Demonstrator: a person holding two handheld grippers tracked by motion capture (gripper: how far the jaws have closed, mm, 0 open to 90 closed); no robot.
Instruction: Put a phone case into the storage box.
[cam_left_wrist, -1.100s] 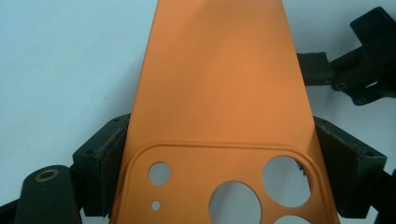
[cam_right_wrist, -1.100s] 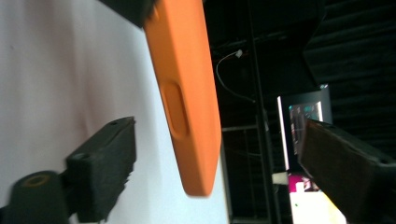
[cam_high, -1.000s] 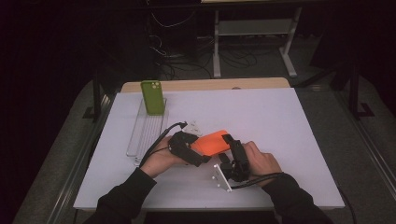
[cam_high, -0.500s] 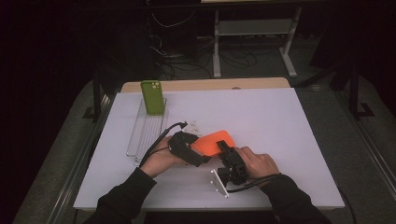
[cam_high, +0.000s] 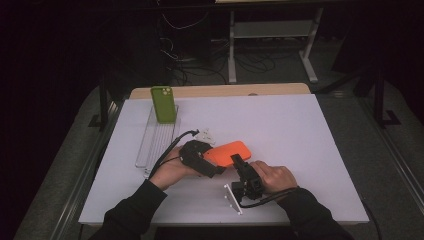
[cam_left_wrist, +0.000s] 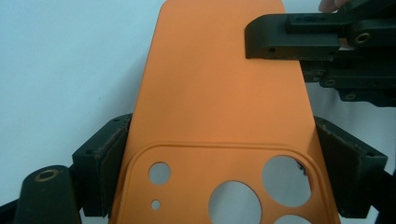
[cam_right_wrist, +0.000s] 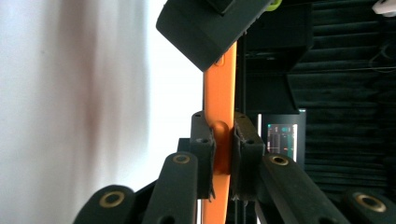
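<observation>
An orange phone case (cam_high: 228, 151) hangs just above the white table, held between both grippers. My left gripper (cam_high: 214, 168) is shut on its camera-cutout end, with a pad on each long edge (cam_left_wrist: 111, 156). In the left gripper view the orange case (cam_left_wrist: 215, 93) runs away from me, its back face up. My right gripper (cam_high: 238, 161) is shut on the case's near long edge. In the right gripper view the case (cam_right_wrist: 219, 88) is edge-on, pinched between the pads (cam_right_wrist: 203, 140). The left gripper's body (cam_right_wrist: 210, 23) crosses above it.
A green phone case (cam_high: 163, 104) stands upright at the far end of a clear slotted rack (cam_high: 156, 137) on the left. Small white parts (cam_high: 206, 135) lie beside the rack. The white table (cam_high: 300, 135) has open room to the right and far side.
The right hand has drawn slightly toward the table's near edge and turned, its jaws staying on the case's edge. The left gripper and the orange case have barely moved.
</observation>
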